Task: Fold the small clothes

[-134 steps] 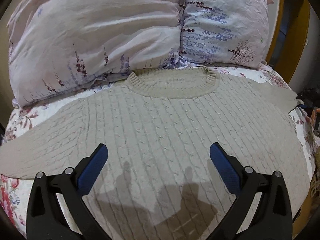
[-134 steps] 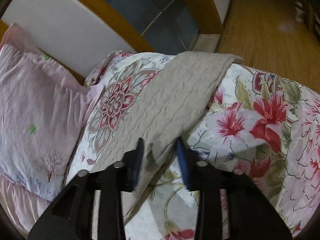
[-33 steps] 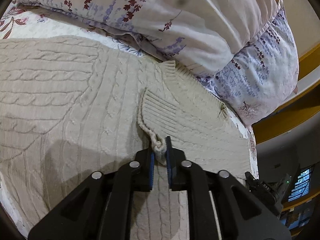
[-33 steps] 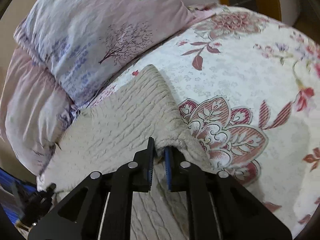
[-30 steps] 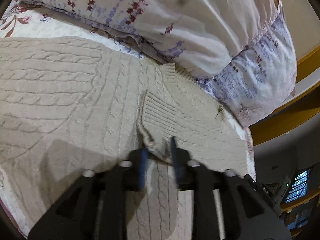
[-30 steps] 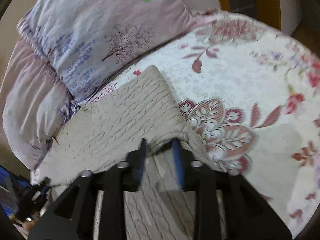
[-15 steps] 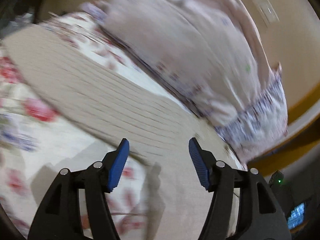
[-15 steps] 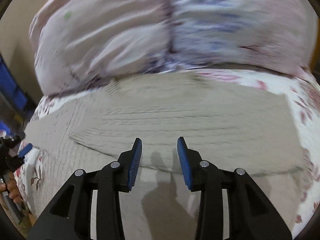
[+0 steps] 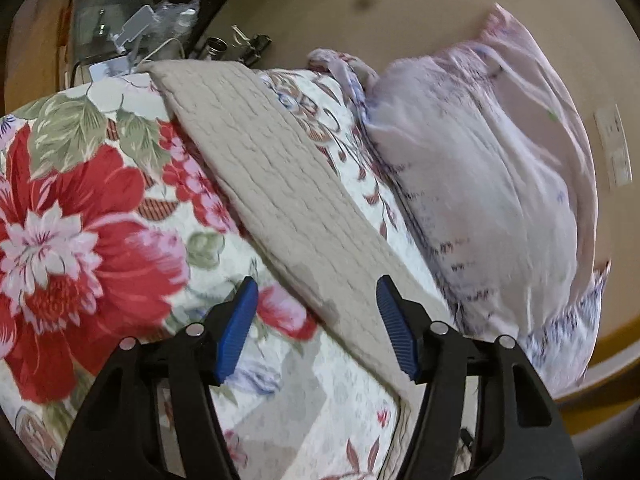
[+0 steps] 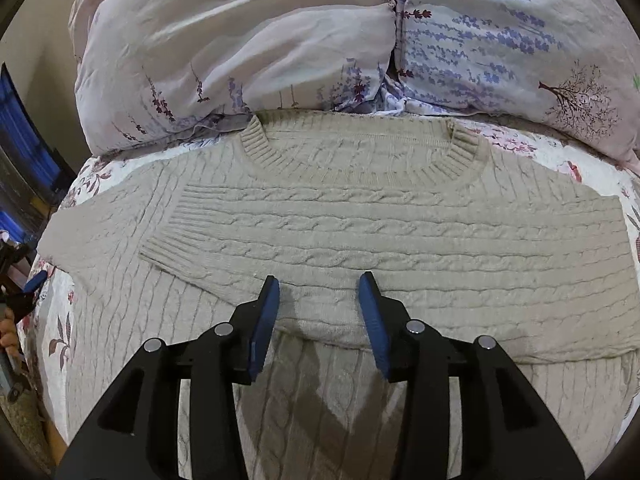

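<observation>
Bed: floral quilt (image 9: 92, 208) with two pale pillows (image 10: 280, 40) at its head carries the work
Sweater: beige cable-knit sweater (image 10: 360, 240) lies flat across the bed, collar (image 10: 360, 160) toward the pillows
Folded sleeve: one sleeve (image 10: 360, 236) already lies crosswise over the chest, its ribbed cuff (image 10: 168, 236) toward the left of the right wrist view
Other sleeve: unfolded sleeve (image 9: 272, 184) stretches away over the quilt, long axis running from beside the left claw toward the far bed edge
Left claw (image 9: 314, 324): jaws apart, nothing between them, the sleeve's near end just ahead and slightly right
Right claw (image 10: 318, 320): jaws have just been opening, nothing gripped, hovering above the folded sleeve's lower edge
Next move, as I judge: left hand is nearer the outstretched sleeve; it would grasp along that sleeve and carry it across the chest
</observation>
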Motion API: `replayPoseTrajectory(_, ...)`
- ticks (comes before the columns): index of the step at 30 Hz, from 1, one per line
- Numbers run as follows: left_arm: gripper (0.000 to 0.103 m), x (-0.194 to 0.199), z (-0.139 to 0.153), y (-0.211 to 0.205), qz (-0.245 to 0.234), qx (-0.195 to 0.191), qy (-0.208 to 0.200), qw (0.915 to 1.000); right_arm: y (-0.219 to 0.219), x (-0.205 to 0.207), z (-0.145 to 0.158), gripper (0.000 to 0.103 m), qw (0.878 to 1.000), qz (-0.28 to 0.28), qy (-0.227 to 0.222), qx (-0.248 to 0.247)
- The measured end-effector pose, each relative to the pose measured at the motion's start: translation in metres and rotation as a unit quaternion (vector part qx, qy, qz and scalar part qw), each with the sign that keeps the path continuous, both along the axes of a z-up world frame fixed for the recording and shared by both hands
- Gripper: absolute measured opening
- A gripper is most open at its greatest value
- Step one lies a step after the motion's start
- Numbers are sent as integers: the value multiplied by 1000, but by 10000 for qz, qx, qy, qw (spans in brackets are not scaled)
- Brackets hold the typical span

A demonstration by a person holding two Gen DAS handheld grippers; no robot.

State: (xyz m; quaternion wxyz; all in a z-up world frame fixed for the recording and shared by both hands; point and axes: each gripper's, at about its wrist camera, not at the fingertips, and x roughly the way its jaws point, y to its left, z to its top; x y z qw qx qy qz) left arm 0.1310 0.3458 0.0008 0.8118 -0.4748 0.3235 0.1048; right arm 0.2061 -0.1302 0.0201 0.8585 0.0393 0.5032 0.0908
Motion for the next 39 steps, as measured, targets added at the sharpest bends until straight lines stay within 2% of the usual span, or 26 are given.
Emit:
replayPoseTrajectory(2,58,3,-2,7,159,-124,-39,9998,2,0,-1,47,10000,10,-16,-15)
replayPoseTrajectory(5,46,6,-7,21,332,-246,-62,9991,2,1,-1,49,10000,-1,-13,51)
replayPoseTrajectory(8,27,8,-13,34,480,-369,-49,9982,-1,0,0,54,9998,12,5,221)
replayPoseTrajectory(10,8,10,-19,42,504,-486,-11,9975,-2,-1,1,55,9996,30,16,297)
replayPoseTrajectory(12,6,8,-20,44,533,-596,-92,9968,-5,-4,4,56,9992,21,17,390)
replayPoseTrajectory(16,5,9,6,29,425,-201,-401,9981,-17,-10,9,57,9978,-74,22,665)
replayPoseTrajectory(18,5,12,22,18,303,-87,-587,9978,-24,-14,13,61,9971,-144,-4,749)
replayPoseTrajectory(21,5,20,50,-11,-71,73,-933,9956,-36,-20,19,62,9961,-259,-64,845)
replayPoseTrajectory(24,5,31,74,-57,-628,208,-1244,9900,-50,-25,24,62,9950,-399,-130,907)
replayPoseTrajectory(27,5,51,91,-125,-1476,365,-1517,9767,-65,-31,27,62,9937,-560,-184,949)
replayPoseTrajectory(30,5,76,91,-187,-2149,467,-1628,9618,-80,-38,27,62,9924,-724,-207,971)
replayPoseTrajectory(32,5,90,83,-237,-2672,518,-1593,9490,-91,-44,27,62,9914,-844,-224,974)
replayPoseTrajectory(34,5,100,69,-280,-3148,625,-1449,9359,-100,-48,27,62,9905,-948,-234,965)
replayPoseTrajectory(37,6,105,40,-333,-3750,824,-1012,9178,-112,-53,25,62,9896,-1076,-223,926)
replayPoseTrajectory(39,13,105,23,-345,-3955,698,-720,9130,-115,-54,27,62,9902,-1044,-230,901)
